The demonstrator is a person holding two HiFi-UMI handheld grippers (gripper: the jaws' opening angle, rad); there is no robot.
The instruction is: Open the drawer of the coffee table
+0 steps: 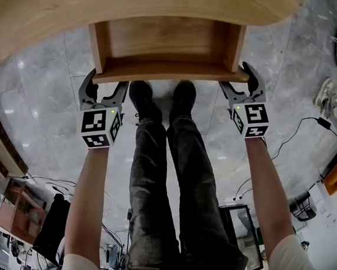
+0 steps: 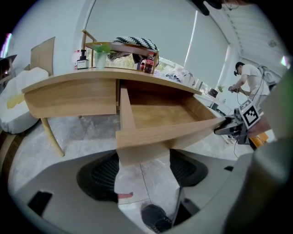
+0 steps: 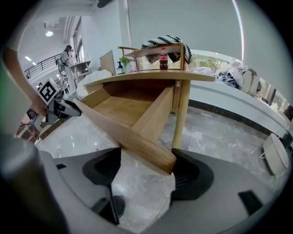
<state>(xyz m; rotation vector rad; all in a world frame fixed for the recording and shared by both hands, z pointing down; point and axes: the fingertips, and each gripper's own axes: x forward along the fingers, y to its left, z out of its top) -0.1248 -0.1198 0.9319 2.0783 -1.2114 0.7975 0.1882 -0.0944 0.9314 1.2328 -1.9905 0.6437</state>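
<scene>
In the head view, the left gripper (image 1: 104,87) sits at the seven o'clock corner of the drawer (image 1: 165,42), with its marker cube (image 1: 101,129) toward six o'clock on the forearm side. Its claw stands spread wide. In the left gripper view the left end of the drawer front sits in the gap, its edge just beside the left pad, while the panel runs on behind the right pad toward three o'clock, so nothing is pinched. The drawer is pulled well out from under the curved top of the coffee table (image 1: 144,9), toward six o'clock, and its bare wooden floor shows. Below its front edge, two dark shoes (image 1: 162,99) stand on the grey marbled floor (image 1: 45,84). The right gripper (image 1: 238,80) sits at the drawer's five o'clock corner, its claw equally wide. In the right gripper view the end of the drawer front lies between the pads, close to the right one, and is not clamped. A dark bottle (image 3: 163,59) stands on the tabletop at twelve o'clock.
</scene>
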